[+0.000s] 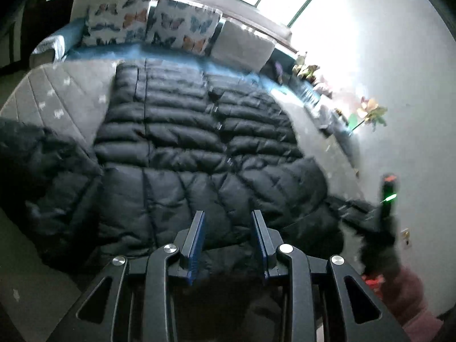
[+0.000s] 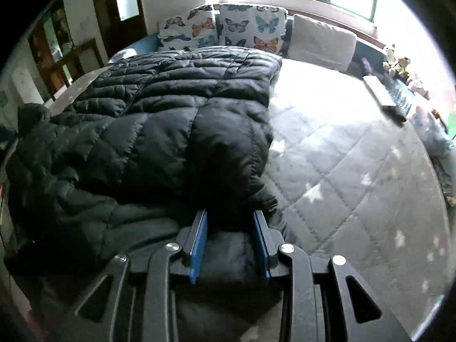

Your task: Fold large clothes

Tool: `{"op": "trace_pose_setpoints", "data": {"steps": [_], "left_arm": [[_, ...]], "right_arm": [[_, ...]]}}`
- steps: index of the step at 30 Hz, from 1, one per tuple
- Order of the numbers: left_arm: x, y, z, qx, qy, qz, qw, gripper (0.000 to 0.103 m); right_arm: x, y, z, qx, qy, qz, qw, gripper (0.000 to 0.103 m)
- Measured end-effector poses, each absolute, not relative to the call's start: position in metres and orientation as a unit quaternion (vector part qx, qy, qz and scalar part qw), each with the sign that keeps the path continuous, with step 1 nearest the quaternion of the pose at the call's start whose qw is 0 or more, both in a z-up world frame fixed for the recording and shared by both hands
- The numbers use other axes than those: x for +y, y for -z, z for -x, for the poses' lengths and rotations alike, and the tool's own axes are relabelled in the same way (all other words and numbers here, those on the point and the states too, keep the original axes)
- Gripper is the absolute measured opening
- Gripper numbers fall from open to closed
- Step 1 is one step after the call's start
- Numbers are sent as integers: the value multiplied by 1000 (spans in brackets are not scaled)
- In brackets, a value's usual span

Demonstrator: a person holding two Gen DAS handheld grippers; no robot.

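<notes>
1. We have the big black quilted puffer jacket (image 1: 182, 142) spread flat on the grey quilted mattress with star prints (image 2: 356, 176), so its seams give us straight fold lines.
2. Our left gripper (image 1: 228, 236) hovers over the jacket's near end, blue pads apart, nothing between them.
3. Our right gripper (image 2: 229, 236) sits low at the jacket's right side; its jaws stand apart and dark fabric lies between them, but we judge it unclamped.
4. One side already lies doubled over the body, its edge running straight up the bed.
5. To the right the mattress is bare, giving free room; the butterfly-print cushions (image 2: 225, 28) bound the far end.
</notes>
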State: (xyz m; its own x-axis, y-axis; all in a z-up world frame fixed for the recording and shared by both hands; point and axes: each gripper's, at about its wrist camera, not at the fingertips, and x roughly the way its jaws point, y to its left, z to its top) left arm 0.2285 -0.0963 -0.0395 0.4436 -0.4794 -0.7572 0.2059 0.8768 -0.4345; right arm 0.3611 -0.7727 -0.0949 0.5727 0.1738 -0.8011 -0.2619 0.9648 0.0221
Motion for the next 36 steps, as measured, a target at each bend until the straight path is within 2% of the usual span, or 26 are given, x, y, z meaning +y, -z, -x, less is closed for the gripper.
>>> {"op": "trace_pose_setpoints", "data": {"steps": [5,11,16,20,22,24,26,29,36], "left_arm": [[-87,83,-236,510,178,152,827,35],[-72,122,-240,504,174,163,830,34],[-55,107,-232,500,183,182,827,34],[-9,77,-216,454,154,228,848,35],[28,67,-211,427,116,275,854,40],[63,63,-206,405,69,320,854,69],[98,61,-200,378,25,367,850,79],[147,59,-198,348,-14,414,841,81],[237,81,-229,322,-83,511,792,84]], "right_arm": [[-753,65,-371,408,-136,76,900,35],[-739,119,-398,466,-136,73,871,35],[-728,83,-374,446,-122,109,880,35],[-696,52,-347,412,-196,110,883,35],[-668,56,-340,416,-241,118,869,35],[-648,77,-343,436,-251,139,853,35],[-633,108,-347,467,-251,167,831,35],[-629,116,-344,460,-240,189,834,35],[-616,74,-338,431,-294,138,842,35]]}}
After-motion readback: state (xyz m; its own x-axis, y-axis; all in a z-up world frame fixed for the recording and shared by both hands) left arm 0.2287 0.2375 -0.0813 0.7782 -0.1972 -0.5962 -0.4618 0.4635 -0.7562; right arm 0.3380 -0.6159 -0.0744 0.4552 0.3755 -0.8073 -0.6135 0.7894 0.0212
